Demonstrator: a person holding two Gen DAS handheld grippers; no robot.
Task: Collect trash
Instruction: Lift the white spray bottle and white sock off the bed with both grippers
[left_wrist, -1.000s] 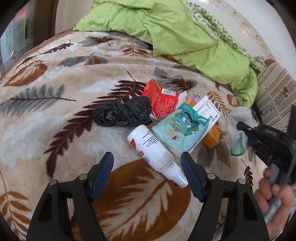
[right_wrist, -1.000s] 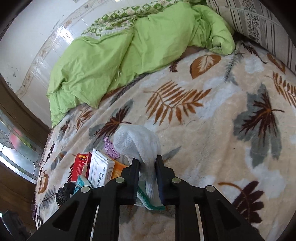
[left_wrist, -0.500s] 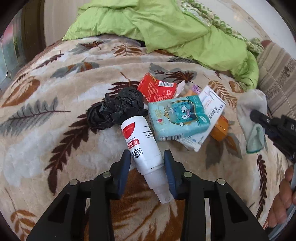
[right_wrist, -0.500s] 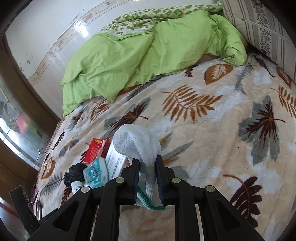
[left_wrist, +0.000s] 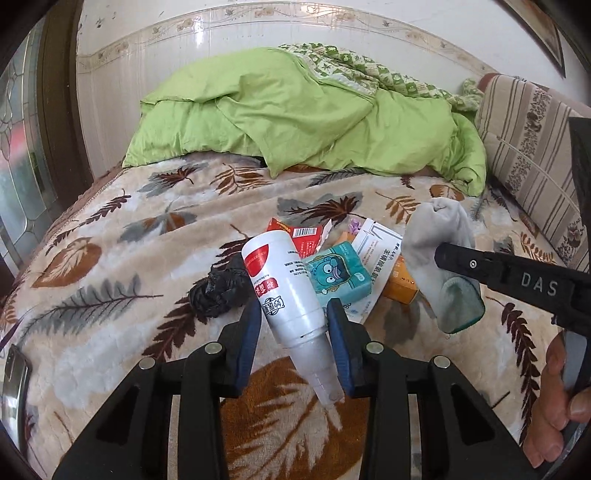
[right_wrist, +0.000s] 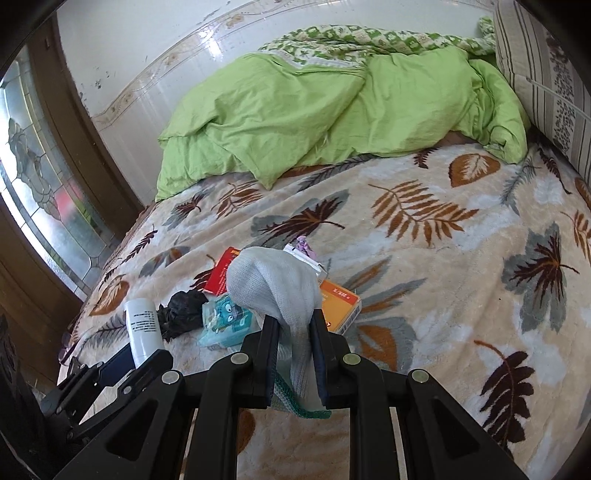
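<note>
Left wrist: "DAS" on right gripper (left_wrist: 458, 258)

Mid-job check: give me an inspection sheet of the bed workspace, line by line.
Surface: leaf-patterned plush blanket covering the bed.
Job's things: white plastic bottle with red label in the left gripper; grey sock with green cuff in the right gripper.
Clutter: crumpled black plastic bag, red carton, teal cartoon tissue pack, white medicine box and orange box piled together mid-bed.
Grippers: both shut on their items.
Cables: nothing seen.
Surroundings: green duvet, striped pillow, white tiled wall, patterned glass door.
</note>
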